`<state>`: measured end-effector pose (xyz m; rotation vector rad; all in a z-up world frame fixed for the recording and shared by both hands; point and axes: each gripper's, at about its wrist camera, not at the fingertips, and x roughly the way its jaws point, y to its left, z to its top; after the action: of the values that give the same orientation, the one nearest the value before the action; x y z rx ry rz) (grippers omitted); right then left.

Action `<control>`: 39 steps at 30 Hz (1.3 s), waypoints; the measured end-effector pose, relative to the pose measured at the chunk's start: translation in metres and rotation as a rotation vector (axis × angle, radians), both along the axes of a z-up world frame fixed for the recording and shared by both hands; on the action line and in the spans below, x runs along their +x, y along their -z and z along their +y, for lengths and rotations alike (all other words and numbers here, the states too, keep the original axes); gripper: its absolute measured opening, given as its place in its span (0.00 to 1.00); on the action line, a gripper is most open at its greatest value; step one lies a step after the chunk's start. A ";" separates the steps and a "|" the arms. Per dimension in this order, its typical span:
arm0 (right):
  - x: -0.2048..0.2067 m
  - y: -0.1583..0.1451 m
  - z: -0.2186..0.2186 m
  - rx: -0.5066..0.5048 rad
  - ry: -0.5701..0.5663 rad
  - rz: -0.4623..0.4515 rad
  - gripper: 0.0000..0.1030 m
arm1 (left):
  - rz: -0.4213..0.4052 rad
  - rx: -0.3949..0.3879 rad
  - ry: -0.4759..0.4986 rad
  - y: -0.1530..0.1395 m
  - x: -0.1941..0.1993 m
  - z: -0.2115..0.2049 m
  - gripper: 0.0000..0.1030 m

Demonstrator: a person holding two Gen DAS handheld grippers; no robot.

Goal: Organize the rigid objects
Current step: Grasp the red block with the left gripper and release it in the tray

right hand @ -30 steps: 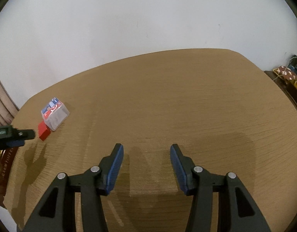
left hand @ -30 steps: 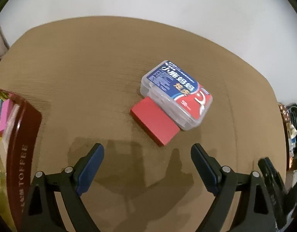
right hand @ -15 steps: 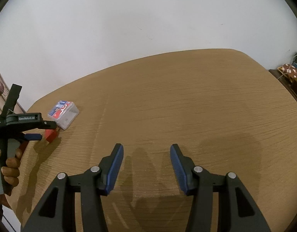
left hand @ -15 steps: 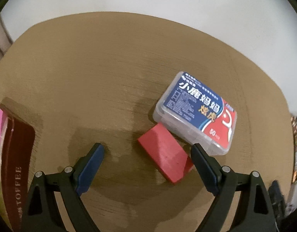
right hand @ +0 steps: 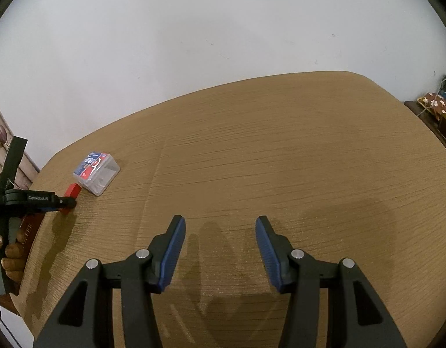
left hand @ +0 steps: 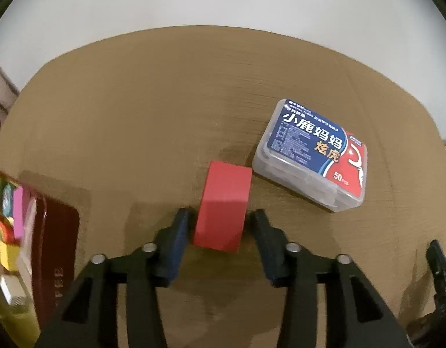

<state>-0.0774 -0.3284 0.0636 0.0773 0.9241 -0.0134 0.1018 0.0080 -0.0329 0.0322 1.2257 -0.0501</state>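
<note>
Left wrist view, from its left edge across: a dark red tin [left hand: 56, 249] lettered down its side stands just to the left of the left gripper [left hand: 218, 227], with bright coloured blocks [left hand: 11, 226] packed beside it at the frame's border. Next comes the gripper itself, pointing steeply down at the wooden table [left hand: 135, 121]; its jaws are closing, with the red block [left hand: 223, 206] between them and both blue pads right at its sides, whether pressing yet I cannot tell. The block's far end sticks out ahead of the fingertips. Ahead and to the right of that gripper, just beside the block's far corner, lies a clear plastic floss-pick box [left hand: 312, 158] with a blue and red label. In the right wrist view, the person's hand [right hand: 8, 258] grips the left tool's handle far to the left, the same block [right hand: 71, 190] and box [right hand: 95, 172] beside it. The right gripper [right hand: 220, 246] hovers over bare tabletop, jaws moderately parted, nothing between them.
</note>
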 end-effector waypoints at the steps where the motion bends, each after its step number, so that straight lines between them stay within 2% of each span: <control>1: 0.000 0.000 0.000 0.000 0.000 0.001 0.50 | 0.000 0.014 0.002 0.000 0.002 -0.002 0.60; 2: 0.000 0.000 0.000 0.001 -0.001 0.001 0.50 | 0.006 0.032 0.006 0.002 0.005 -0.004 0.71; 5: 0.000 0.000 0.000 0.001 -0.001 0.002 0.50 | -0.006 0.046 0.045 0.004 0.013 -0.007 0.69; 7: 0.000 0.000 0.000 -0.001 -0.001 0.003 0.50 | -0.011 0.017 0.062 0.005 0.018 -0.007 0.52; 8: 0.000 0.000 0.000 -0.001 -0.002 0.003 0.50 | -0.018 0.014 0.061 0.003 0.018 -0.005 0.31; 9: 0.000 0.000 0.001 -0.001 -0.002 0.004 0.50 | -0.019 0.024 0.063 0.001 0.021 -0.005 0.26; 12: 0.001 0.000 0.000 0.006 0.002 0.006 0.50 | -0.007 0.007 0.062 -0.002 0.019 -0.005 0.25; 15: 0.000 0.000 -0.001 0.013 0.004 0.007 0.50 | -0.006 -0.021 0.079 -0.012 0.000 -0.001 0.25; 19: -0.001 0.000 -0.002 0.020 0.007 0.007 0.50 | -0.048 -0.072 0.083 -0.047 -0.031 0.010 0.26; 22: -0.002 0.000 -0.003 0.021 0.010 0.012 0.50 | -0.078 -0.101 0.060 -0.079 -0.064 0.038 0.26; 26: -0.001 0.001 -0.004 0.021 0.013 0.018 0.50 | -0.072 -0.070 0.026 -0.109 -0.114 0.083 0.26; 28: 0.000 0.002 -0.003 0.017 0.013 0.022 0.50 | -0.063 -0.006 -0.015 -0.119 -0.119 0.114 0.26; 31: 0.002 0.004 -0.002 0.009 0.012 0.028 0.50 | -0.027 0.052 -0.088 -0.118 -0.141 0.169 0.26; 32: 0.002 0.004 -0.002 0.006 0.012 0.030 0.50 | -0.022 0.057 -0.113 -0.114 -0.147 0.174 0.26; 36: 0.006 0.007 0.003 -0.007 0.011 0.036 0.51 | 0.022 0.029 -0.199 -0.095 -0.156 0.225 0.26; 39: 0.009 0.009 0.007 -0.017 0.008 0.040 0.52 | 0.034 0.007 -0.201 -0.085 -0.166 0.236 0.26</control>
<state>-0.0686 -0.3214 0.0542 0.0651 0.9635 -0.0303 -0.0638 0.2442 0.0519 -0.0861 1.2580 0.1298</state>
